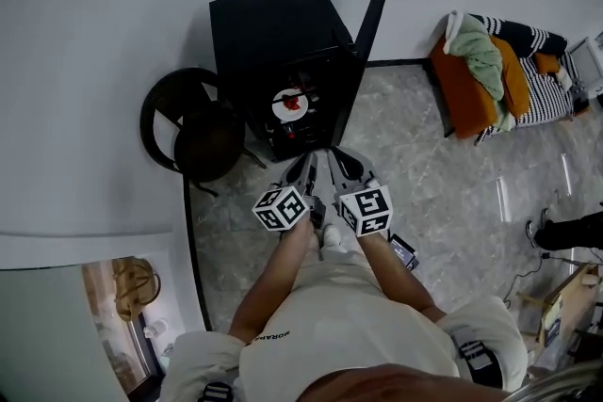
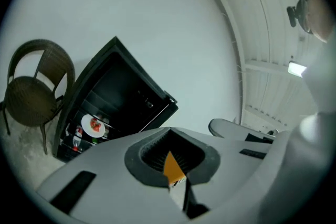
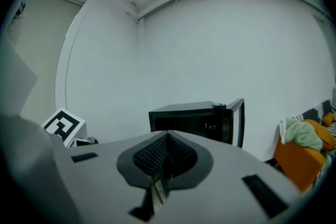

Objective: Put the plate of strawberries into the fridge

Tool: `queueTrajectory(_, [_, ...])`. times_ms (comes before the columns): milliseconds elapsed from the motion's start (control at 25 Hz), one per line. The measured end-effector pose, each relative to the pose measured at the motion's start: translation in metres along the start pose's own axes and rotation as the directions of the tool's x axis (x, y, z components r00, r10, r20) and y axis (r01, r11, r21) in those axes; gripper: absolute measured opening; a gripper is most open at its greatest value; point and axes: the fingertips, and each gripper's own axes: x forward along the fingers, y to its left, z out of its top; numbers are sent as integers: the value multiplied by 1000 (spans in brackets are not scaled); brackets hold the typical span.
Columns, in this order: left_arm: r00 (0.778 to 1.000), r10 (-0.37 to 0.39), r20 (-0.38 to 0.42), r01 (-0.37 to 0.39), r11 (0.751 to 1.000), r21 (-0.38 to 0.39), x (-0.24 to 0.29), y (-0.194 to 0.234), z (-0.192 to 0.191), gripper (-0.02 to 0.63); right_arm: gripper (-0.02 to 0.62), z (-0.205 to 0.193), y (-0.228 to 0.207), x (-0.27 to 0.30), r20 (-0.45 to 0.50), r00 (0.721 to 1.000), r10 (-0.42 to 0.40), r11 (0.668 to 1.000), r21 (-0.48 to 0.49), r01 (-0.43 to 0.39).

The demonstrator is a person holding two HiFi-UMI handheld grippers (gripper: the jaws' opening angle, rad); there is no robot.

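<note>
The black mini fridge (image 1: 273,33) stands against the wall with its door (image 1: 366,42) swung open. Inside on a shelf sits the white plate of strawberries (image 1: 290,104), which also shows in the left gripper view as the plate (image 2: 94,126) within the fridge (image 2: 118,89). My left gripper (image 1: 306,167) and right gripper (image 1: 339,163) are held side by side near my body, short of the fridge opening. Both are shut with nothing between the jaws, as the left gripper (image 2: 173,173) and right gripper (image 3: 160,178) show in their own views. The right gripper view catches the fridge (image 3: 191,120) from the side.
A dark wicker chair (image 1: 188,132) stands left of the fridge. An orange seat piled with clothes (image 1: 495,71) is at the right wall. Bottles (image 2: 77,140) stand low inside the fridge. Marble floor lies between me and the fridge.
</note>
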Motion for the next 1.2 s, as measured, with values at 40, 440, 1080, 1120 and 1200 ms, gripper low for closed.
queueTrajectory(40, [1000,-2,4,2,999,41,-2,-6,6,2,12,4,0,-2,7,1000,0,1000,1,0])
queueTrajectory(440, [996,-13,91,-31,887,462,-29,-71,59,2,12,44,13,-20,92,995,42,998,-45,-38])
queueTrajectory(1080, [982,-18,189,-117,725,679,-50,-114,77,2,12,65,19,-40,175,982,66,997,-57,-57])
queueTrajectory(1120, [982,-14,188,-119,728,675,-51,-112,77,2,12,66,20,-40,186,980,69,996,-68,-57])
queueTrajectory(1200, [983,-9,185,-120,731,671,-52,-108,75,2,12,67,23,-38,201,977,74,995,-79,-59])
